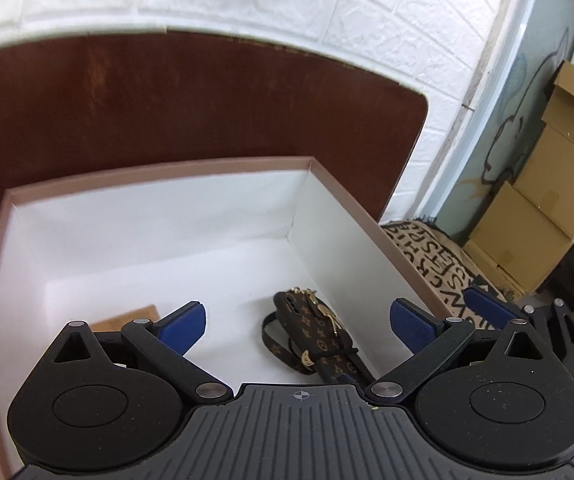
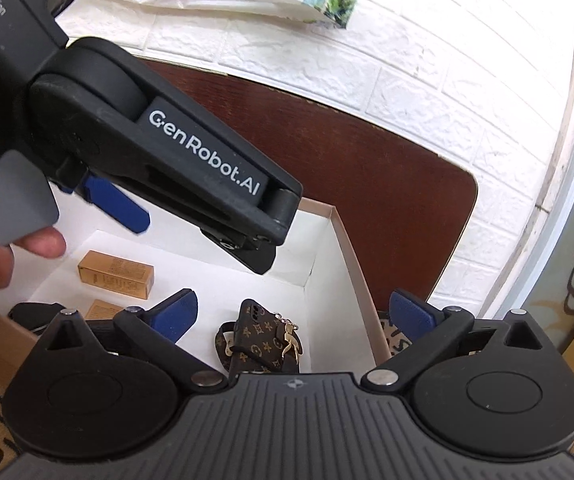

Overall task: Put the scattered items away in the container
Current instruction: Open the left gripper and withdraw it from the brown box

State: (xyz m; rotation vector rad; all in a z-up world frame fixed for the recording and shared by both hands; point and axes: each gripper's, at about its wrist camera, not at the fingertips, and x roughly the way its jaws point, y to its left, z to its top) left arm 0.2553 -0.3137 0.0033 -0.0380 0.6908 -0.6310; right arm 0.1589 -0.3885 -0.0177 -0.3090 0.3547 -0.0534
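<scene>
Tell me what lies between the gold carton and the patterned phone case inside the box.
Only bare white box floor; the right wrist view shows the gold carton and phone case apart, nothing between.

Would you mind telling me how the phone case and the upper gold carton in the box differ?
The phone case is dark brown with a tan monogram print; the gold carton is plain shiny gold with small print. The phone case carries a strap and a gold charm; the gold carton has no attachments. The phone case lies near the box's right wall, the gold carton further left. Both rest on the box's white floor, ungripped.
</scene>
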